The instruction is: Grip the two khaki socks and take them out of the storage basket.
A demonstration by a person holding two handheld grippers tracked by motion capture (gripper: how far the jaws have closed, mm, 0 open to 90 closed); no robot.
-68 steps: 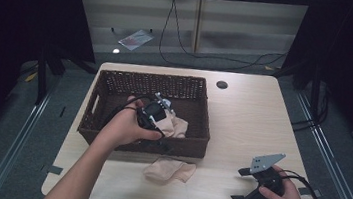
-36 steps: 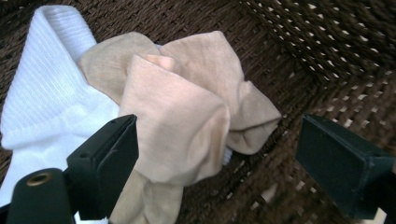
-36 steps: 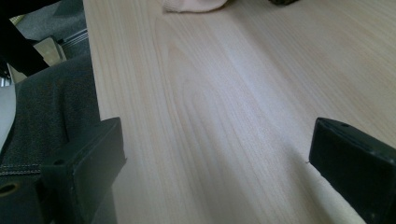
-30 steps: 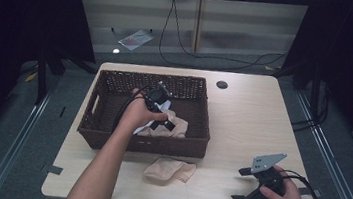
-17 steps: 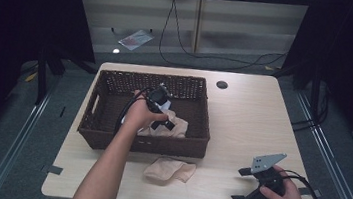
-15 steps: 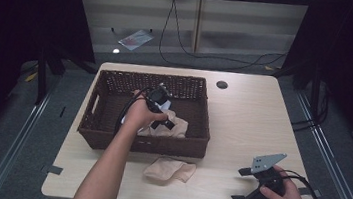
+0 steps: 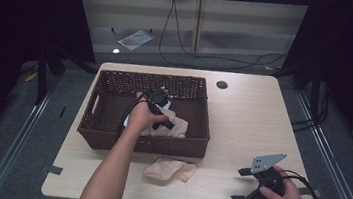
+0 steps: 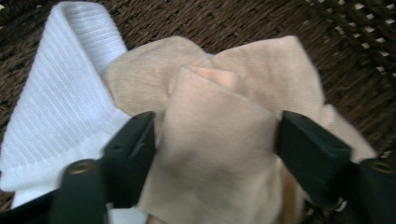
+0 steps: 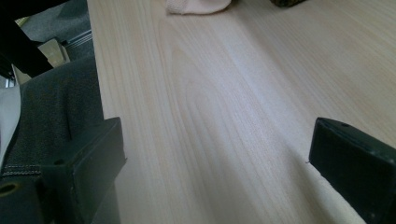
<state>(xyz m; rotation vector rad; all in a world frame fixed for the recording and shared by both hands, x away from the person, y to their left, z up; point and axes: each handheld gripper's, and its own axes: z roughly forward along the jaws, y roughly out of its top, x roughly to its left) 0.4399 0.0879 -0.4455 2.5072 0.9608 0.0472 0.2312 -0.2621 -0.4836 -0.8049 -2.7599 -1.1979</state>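
Note:
A beige cloth (image 7: 177, 126) lies crumpled inside the dark wicker basket (image 7: 109, 139), partly over a white ribbed cloth (image 8: 60, 88). My left gripper (image 7: 164, 120) points down into the basket. Its jaws have just been closing. In the left gripper view the beige cloth (image 8: 219, 93) bunches up between them, and both pads press on it, left gripper (image 8: 215, 135). A second beige cloth (image 7: 169, 169) lies on the table in front of the basket. My right gripper (image 7: 240, 186) rests near the table's front right, open, with bare wood between its jaws (image 9: 217, 140).
The light wooden table (image 7: 247, 122) has a round cable hole (image 7: 222, 84) behind the basket. In the right gripper view the second beige cloth (image 9: 196, 5) lies far ahead, and a grey trouser leg (image 9: 56, 102) is past the table edge.
My left hand lifted toward the basket's middle, then sank a little onto the beige cloth. The right hand and its gripper have stayed where they were.

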